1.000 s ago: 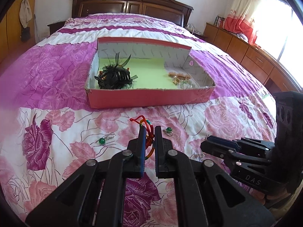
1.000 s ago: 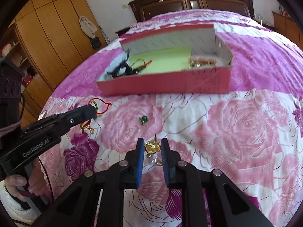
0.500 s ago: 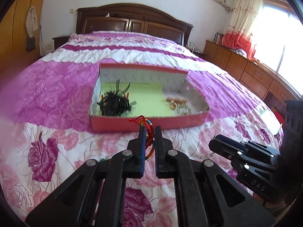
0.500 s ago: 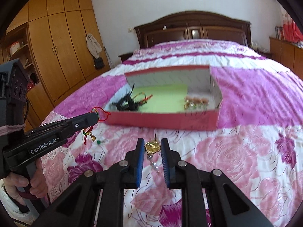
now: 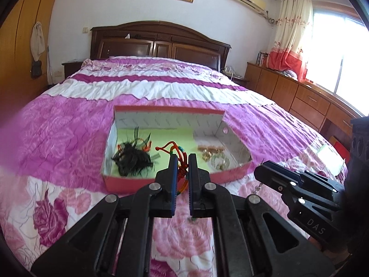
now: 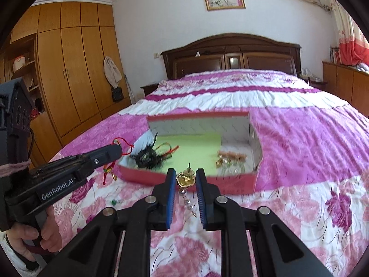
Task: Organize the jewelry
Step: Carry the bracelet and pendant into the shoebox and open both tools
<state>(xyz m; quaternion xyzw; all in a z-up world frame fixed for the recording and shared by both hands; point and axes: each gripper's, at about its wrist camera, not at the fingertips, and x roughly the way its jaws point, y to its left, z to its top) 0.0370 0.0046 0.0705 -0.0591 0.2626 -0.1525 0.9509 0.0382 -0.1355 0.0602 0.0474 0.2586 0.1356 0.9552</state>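
Observation:
A red box [image 5: 161,181] [image 6: 230,182] with a green floor lies open on the bed. Inside are a black feathered hair piece [image 5: 132,155] [image 6: 147,158] at the left and gold jewelry [image 5: 212,155] [image 6: 230,158] at the right. My left gripper [image 5: 183,161] [image 6: 118,149] is shut on a red braided cord bracelet [image 5: 177,152] [image 6: 122,143] and holds it above the bed before the box's front wall. My right gripper [image 6: 185,175] [image 5: 259,172] is shut on a gold earring [image 6: 184,180] with a beaded drop, just before the box.
A small green-bead earring [image 6: 113,201] lies on the floral bedspread [image 5: 57,127] in front of the box. A dark headboard [image 6: 230,55] stands at the far end. Wardrobes [image 6: 69,69] line the left wall, low cabinets [image 5: 299,101] the right.
Both grippers have risen from the bedspread with their jewelry and moved forward toward the box. The view has tilted up, showing more of the room.

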